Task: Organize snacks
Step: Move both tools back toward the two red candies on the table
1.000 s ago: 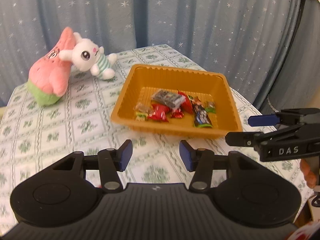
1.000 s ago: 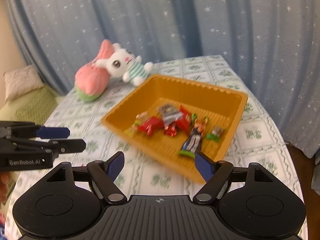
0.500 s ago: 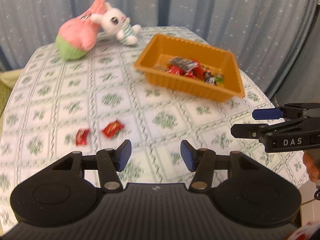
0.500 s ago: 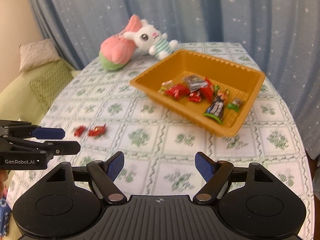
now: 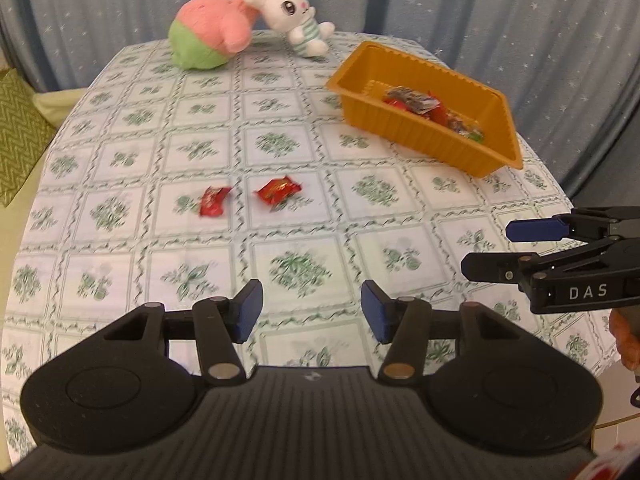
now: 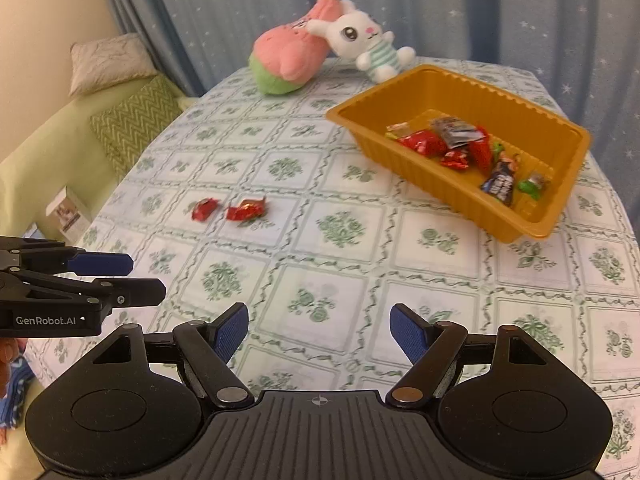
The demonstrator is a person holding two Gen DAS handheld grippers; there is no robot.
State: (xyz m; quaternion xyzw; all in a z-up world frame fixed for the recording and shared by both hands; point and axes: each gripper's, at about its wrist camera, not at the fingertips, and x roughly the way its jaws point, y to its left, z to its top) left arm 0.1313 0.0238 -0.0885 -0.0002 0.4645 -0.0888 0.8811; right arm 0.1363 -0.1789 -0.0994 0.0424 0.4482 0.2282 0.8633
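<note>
Two red wrapped candies are lying loose on the worktop [image 5: 120, 128], the smaller red candy [image 5: 214, 201] and the larger red candy [image 5: 279, 191] sitting just beside each other at centre left of the left wrist view. The orange tray [image 5: 420, 136], holding several snacks, is sitting at upper right. A second ago you were hovering close over that tray; now both views are taking in the open cloth. Your left tool [image 5: 311, 312] is standing moderately open and empty at lower centre. Your right tool [image 6: 319, 331] is gaping wider, also empty. Likely next: collecting the strays. Two plush toys [image 5: 240, 12] are leaning together at top.
</note>
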